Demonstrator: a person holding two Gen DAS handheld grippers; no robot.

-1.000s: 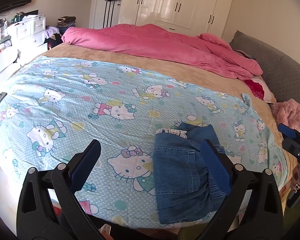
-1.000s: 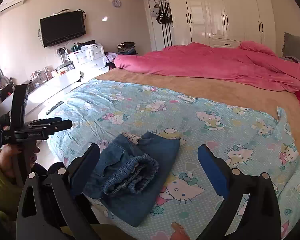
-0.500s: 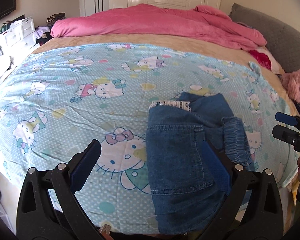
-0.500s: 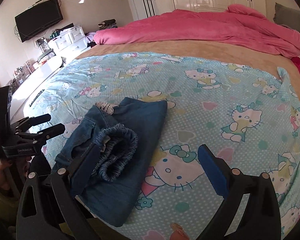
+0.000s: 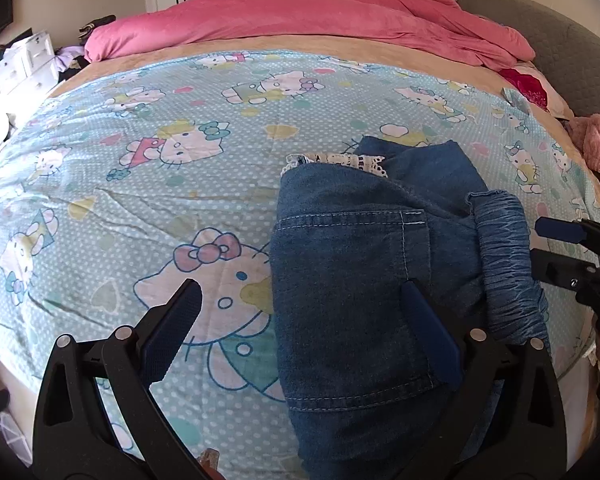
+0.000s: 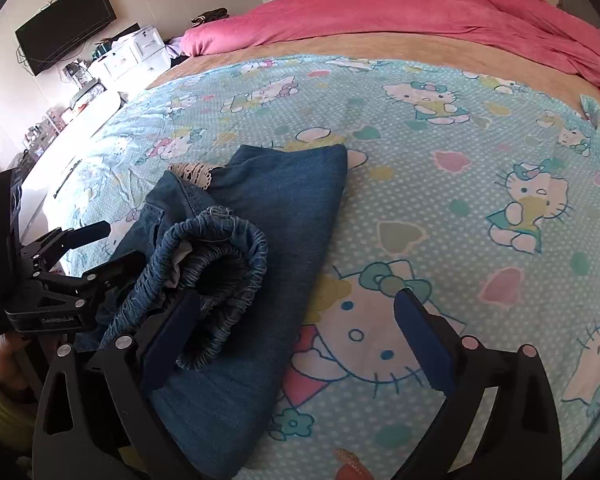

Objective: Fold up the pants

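Where the denim pants (image 5: 352,280) lie part-folded at the near edge of the cartoon-print sheet (image 5: 148,168), both left gripper (image 5: 300,320) and right gripper (image 6: 296,332) hover spread, empty. Soft, limp, probably light; best pinched at the ruched elastic waistband (image 6: 220,256) or near hem.

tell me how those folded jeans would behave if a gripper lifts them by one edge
The denim pants would probably go floppy: they lie in soft, uneven layers on the bedsheet, so the fold would likely fall open. The bunched elastic waistband sits loose on top and may slide off first. They look fairly heavy for their size, being several layers thick.
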